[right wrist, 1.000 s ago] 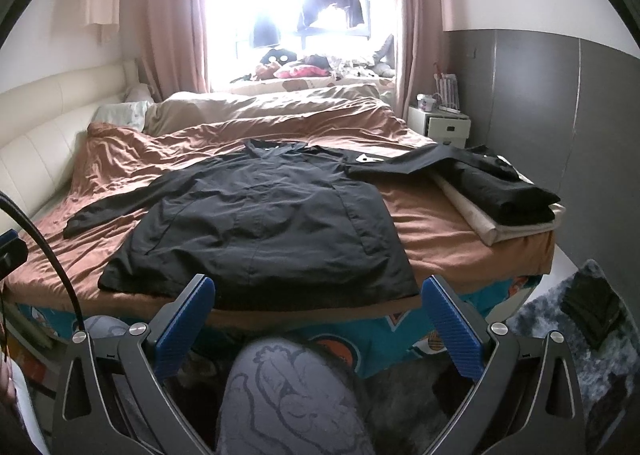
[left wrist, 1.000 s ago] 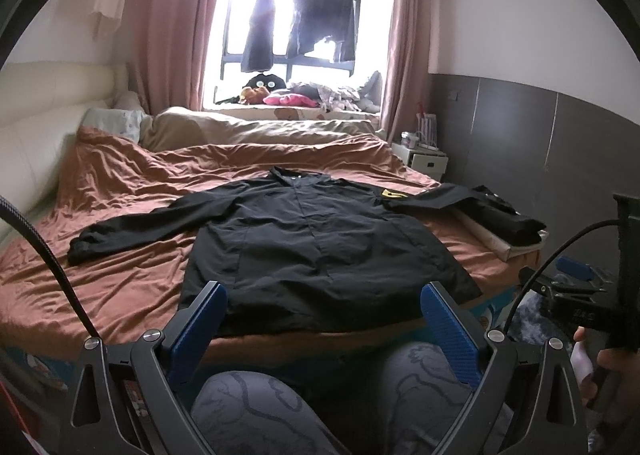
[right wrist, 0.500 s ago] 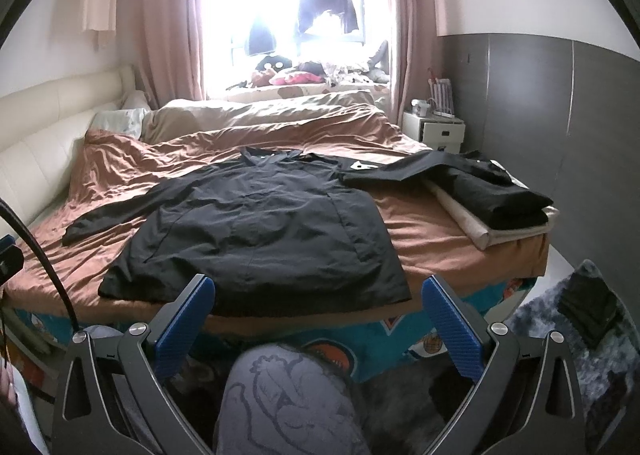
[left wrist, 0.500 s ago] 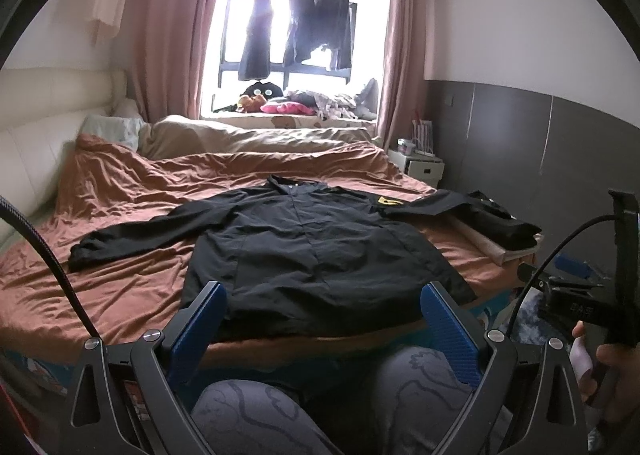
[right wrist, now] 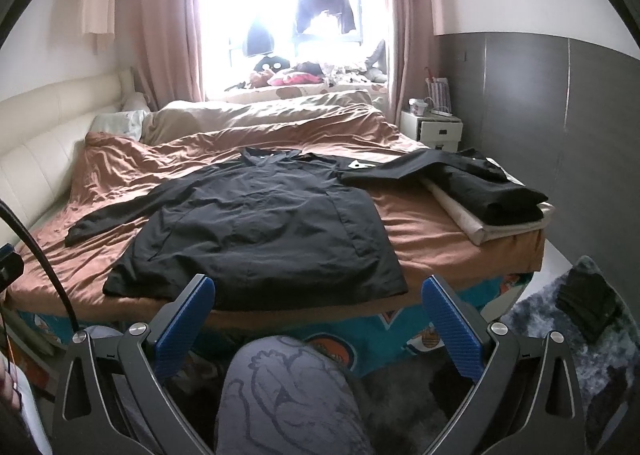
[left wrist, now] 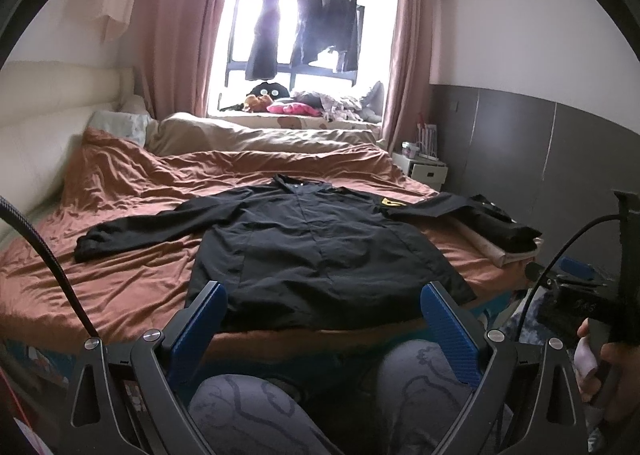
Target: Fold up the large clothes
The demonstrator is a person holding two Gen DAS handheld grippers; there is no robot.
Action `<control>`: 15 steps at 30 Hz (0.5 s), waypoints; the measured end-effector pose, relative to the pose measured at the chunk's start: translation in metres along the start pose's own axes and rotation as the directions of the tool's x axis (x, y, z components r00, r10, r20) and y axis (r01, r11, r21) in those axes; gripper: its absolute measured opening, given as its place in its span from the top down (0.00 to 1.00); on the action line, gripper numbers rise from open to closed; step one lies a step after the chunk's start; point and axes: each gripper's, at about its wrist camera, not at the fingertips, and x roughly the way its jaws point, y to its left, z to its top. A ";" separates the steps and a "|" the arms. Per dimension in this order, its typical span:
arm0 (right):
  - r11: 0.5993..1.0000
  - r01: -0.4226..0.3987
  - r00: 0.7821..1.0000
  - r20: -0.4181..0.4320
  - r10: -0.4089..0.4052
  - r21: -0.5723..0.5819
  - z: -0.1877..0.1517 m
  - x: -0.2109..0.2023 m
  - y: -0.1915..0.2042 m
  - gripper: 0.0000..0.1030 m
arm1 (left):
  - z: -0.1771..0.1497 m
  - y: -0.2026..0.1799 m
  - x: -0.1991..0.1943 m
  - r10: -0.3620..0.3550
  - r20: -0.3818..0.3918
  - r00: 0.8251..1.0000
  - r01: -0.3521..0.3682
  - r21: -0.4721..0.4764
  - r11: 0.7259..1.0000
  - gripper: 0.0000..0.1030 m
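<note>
A big black jacket [left wrist: 320, 255] lies spread flat, front up, on the rust-brown cover of the bed [left wrist: 132, 267], its hem right at the near edge and its collar pointing toward the far window [left wrist: 296, 39]. One sleeve stretches out to the left across the cover; the other runs right, where its end rests on a stack of folded dark clothes [right wrist: 496, 191] sitting on a pale folded sheet [right wrist: 480, 223] at the bed's right edge. There is a small yellow patch near the right shoulder.

Both tools hang back from the bed, neither one touching the cloth. The left gripper [left wrist: 322, 319] has its blue-padded fingers spread wide apart, nothing between them, framing the jacket's hem from the near side. The right gripper [right wrist: 320, 313] is likewise wide apart and holding nothing, looking at the same hem from a spot further right. Below each sits the person's knees [left wrist: 248, 411] in grey patterned trousers.

Off to the right on the floor there's a shaggy grey rug [right wrist: 560, 335] with a dark folded item on it. A white nightstand [right wrist: 434, 131] stands by the far right corner of the bed, pink curtains [left wrist: 180, 35] frame the window, dark clothes hang in front of the glass, and soft toys crowd the sill [left wrist: 280, 105].
</note>
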 end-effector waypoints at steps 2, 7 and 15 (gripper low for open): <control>1.000 0.004 1.000 -0.002 -0.004 -0.001 0.002 -0.002 0.001 0.00 | 0.000 0.002 -0.001 0.000 -0.003 1.000 0.000 -0.004 1.000 0.05; 1.000 0.012 1.000 -0.010 -0.012 -0.016 0.006 0.000 0.004 0.00 | 0.001 0.008 -0.003 0.009 0.008 1.000 -0.009 -0.015 1.000 0.05; 1.000 -0.006 1.000 -0.005 0.006 -0.024 0.012 0.016 0.011 0.00 | 0.001 0.031 0.010 0.047 -0.006 0.999 -0.047 -0.059 0.997 0.05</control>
